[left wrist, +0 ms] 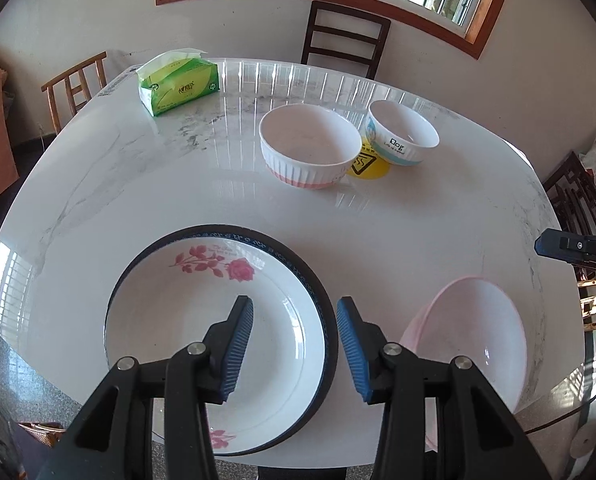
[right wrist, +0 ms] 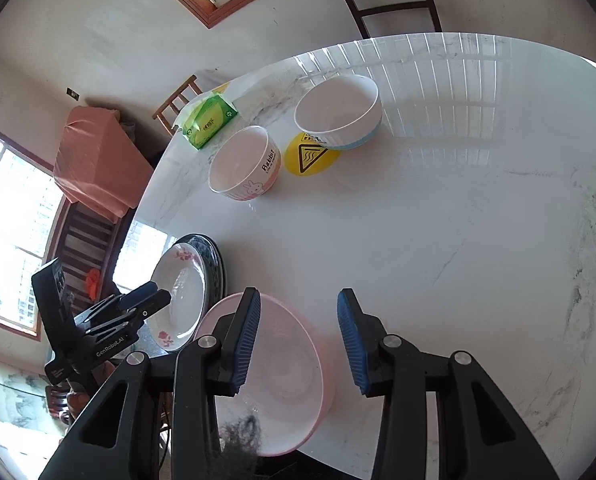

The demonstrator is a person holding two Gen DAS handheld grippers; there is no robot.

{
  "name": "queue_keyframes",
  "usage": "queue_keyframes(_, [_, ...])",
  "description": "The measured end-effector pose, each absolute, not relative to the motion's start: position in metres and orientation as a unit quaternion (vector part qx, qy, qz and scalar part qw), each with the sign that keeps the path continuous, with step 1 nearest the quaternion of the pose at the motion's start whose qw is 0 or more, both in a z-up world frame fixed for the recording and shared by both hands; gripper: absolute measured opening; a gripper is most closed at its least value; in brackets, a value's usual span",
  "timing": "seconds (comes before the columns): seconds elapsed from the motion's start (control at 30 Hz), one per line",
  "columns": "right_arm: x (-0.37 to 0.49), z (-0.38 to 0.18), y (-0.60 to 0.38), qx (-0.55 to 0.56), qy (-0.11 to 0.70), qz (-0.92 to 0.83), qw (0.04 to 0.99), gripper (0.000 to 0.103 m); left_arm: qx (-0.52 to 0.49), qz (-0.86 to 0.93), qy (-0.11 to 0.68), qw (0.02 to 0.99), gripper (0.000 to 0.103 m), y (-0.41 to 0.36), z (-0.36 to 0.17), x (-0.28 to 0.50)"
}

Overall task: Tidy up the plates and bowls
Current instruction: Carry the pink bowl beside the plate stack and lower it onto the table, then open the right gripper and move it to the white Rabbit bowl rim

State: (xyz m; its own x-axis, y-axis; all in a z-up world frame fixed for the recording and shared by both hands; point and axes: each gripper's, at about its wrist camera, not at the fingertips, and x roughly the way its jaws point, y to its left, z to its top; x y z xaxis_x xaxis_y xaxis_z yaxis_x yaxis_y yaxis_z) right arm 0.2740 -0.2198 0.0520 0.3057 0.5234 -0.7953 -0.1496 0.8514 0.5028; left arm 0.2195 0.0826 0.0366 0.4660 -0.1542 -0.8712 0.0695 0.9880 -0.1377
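Both grippers are hanging with fingers apart, the left gripper (left wrist: 294, 344) over the rose plate (left wrist: 202, 320) (it is sitting on a dark-rimmed plate (left wrist: 298, 272)), the right gripper (right wrist: 298, 344) above the pink bowl (right wrist: 282, 380) just beside it at the marble table's (right wrist: 458, 240) near edge.

The table (left wrist: 178, 200) top is glossy, marble-veined stone mirroring the window bars. On it, the rose plate (left wrist: 202, 320) and ribbed bowl (left wrist: 310, 148) look glazed ceramic. The tissue pack (left wrist: 178, 84) is shiny plastic film. Beside the table, chairs (left wrist: 74, 84) are wood.
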Motion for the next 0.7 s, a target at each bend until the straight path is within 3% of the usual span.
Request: queue_keyframes(0.7, [0.391, 0.033, -0.131, 0.141, 0.6, 0.225, 0.754, 0.04, -0.069, -0.04, 0.545, 0.835, 0.045, 0.097, 0.025, 0.343])
